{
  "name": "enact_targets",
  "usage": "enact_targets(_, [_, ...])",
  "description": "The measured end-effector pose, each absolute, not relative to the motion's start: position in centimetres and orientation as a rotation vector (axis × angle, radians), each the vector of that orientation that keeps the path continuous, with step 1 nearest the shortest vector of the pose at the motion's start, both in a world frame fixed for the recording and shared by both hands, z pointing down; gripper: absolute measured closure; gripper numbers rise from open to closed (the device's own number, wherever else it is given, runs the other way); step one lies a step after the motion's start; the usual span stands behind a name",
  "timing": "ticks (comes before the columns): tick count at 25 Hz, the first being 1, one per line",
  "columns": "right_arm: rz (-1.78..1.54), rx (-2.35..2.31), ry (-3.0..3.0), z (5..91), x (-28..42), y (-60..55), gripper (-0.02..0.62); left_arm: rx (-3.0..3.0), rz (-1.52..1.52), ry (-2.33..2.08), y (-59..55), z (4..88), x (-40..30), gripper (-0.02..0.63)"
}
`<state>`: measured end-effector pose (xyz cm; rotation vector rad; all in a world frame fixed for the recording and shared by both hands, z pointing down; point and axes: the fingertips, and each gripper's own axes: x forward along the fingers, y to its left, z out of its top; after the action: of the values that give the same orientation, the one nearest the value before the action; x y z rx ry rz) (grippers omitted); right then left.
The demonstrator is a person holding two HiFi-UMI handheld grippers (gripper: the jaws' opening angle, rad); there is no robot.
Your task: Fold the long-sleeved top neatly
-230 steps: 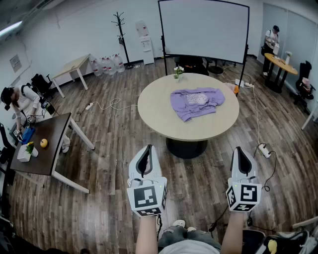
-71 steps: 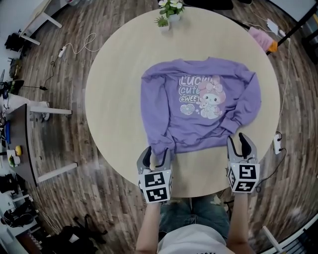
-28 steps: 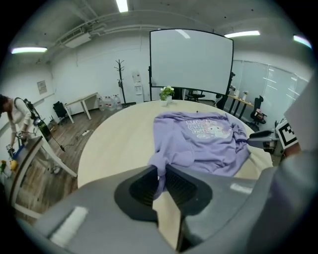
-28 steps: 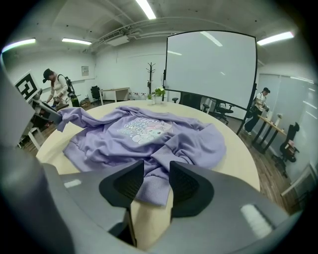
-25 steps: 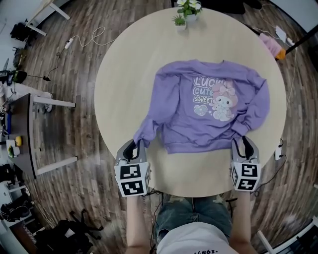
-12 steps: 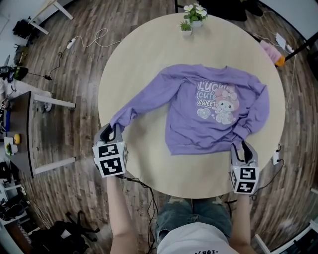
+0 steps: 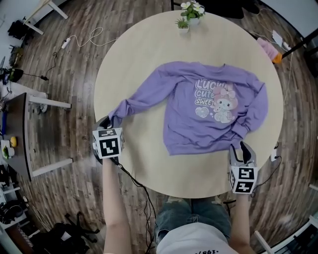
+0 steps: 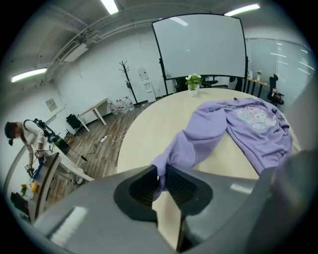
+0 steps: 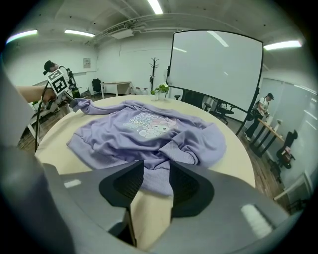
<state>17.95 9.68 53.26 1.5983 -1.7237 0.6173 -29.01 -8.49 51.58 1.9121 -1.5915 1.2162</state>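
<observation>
— On the pale round table [image 7: 149, 54], what takes up the most room?
— The lilac long-sleeved top [image 7: 184, 124]. It lies face up across the middle, with its cartoon print [image 7: 213, 99] toward the person's right. One sleeve [image 7: 146, 96] is drawn out straight toward the table's left edge. The other sleeve [image 7: 257, 105] lies bent along the body, its end near the bottom edge.
— And the left gripper [image 7: 110, 121]?
— It is at the table's left rim, clenched on the end of the stretched sleeve. Its own view shows the cuff [image 8: 160, 168] pinched between the two ribbed pads, with the cloth running away from them over the tabletop.
— The right gripper [image 7: 241, 149]?
— It sits at the near right corner of the top, released. Its jaws stand well apart, and the ribbed hem [image 9: 158, 181] lies flat on the table between them, not squeezed.
— Any containers?
— Two small pots at the far edge, well apart from the top. The white pot [image 7: 193, 15] holds a leafy plant [image 7: 192, 7] with pale flowers. Just beside it, nearer the person, the smaller pot [image 7: 183, 29] holds a little green plant [image 7: 181, 22]. What fills the pots under the leaves I cannot tell.
— Do the pots touch?
— They stand close together, but they are too small to tell whether they touch.
</observation>
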Motion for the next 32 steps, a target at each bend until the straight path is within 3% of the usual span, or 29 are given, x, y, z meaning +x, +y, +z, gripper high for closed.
enact_targets(10, [0.623, 1.587, -1.703, 54.0, 18.1, 10.0, 0.4, 1.875, 1.264, -1.446, -5.2, 54.8, -28.7, 0.513])
enact_targets(18, [0.629, 1.6, -1.701, 54.1, 18.5, 9.6, 0.399, 1.853, 1.15, -1.455, -3.3, 54.3, -28.2, 0.308])
enact_targets(23, [0.636, 1.623, -1.684, 54.2, 19.4, 9.5, 0.399, 1.893, 1.1, -1.545, -2.3, 52.1, -26.0, 0.302])
enact_targets(32, [0.666, 1.629, -1.68, 54.9, 20.3, 9.6, 0.4, 1.997, 0.963, -1.282, 1.8, 52.9, -15.0, 0.302])
